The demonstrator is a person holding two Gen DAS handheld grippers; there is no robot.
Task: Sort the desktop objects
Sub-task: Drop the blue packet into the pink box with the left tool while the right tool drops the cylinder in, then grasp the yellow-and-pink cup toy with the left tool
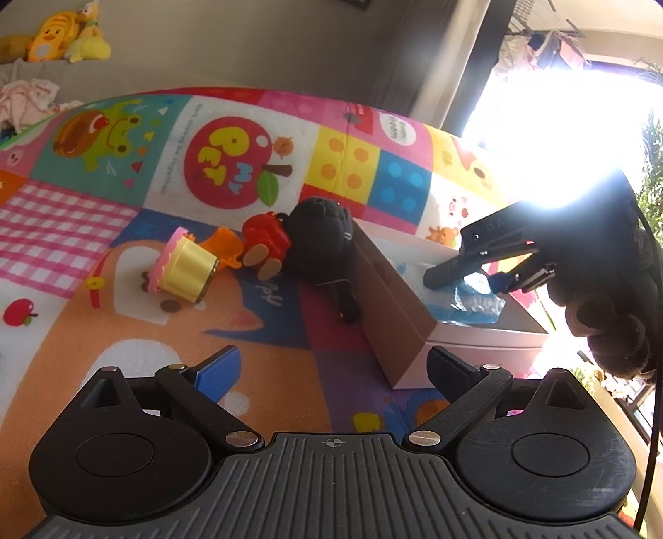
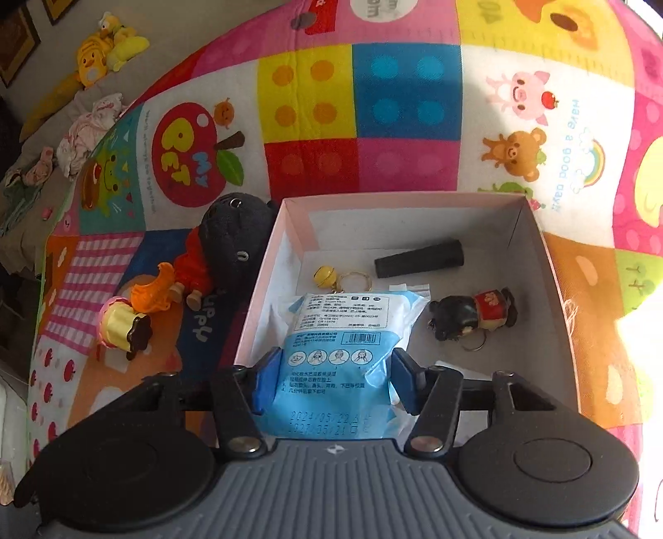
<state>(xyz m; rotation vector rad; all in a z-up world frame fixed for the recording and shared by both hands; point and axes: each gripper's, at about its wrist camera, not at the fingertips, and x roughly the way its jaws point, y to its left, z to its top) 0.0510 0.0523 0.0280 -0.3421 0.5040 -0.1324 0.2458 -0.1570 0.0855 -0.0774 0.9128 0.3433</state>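
My right gripper reaches down into the pink box, its blue pads shut on the sides of a blue mask packet that crinkles between them. Also in the box are a black cylinder, a figurine keychain and a yellow bell keyring. In the left wrist view the right gripper hangs over the packet. My left gripper is open and empty above the mat. Left of the box lie a black plush, a red doll, an orange toy and a yellow-pink cake toy.
Everything sits on a colourful cartoon play mat. A gloved hand holds the right gripper at the right. Yellow plush toys rest on a grey sofa at the back left. Strong window glare washes out the far right.
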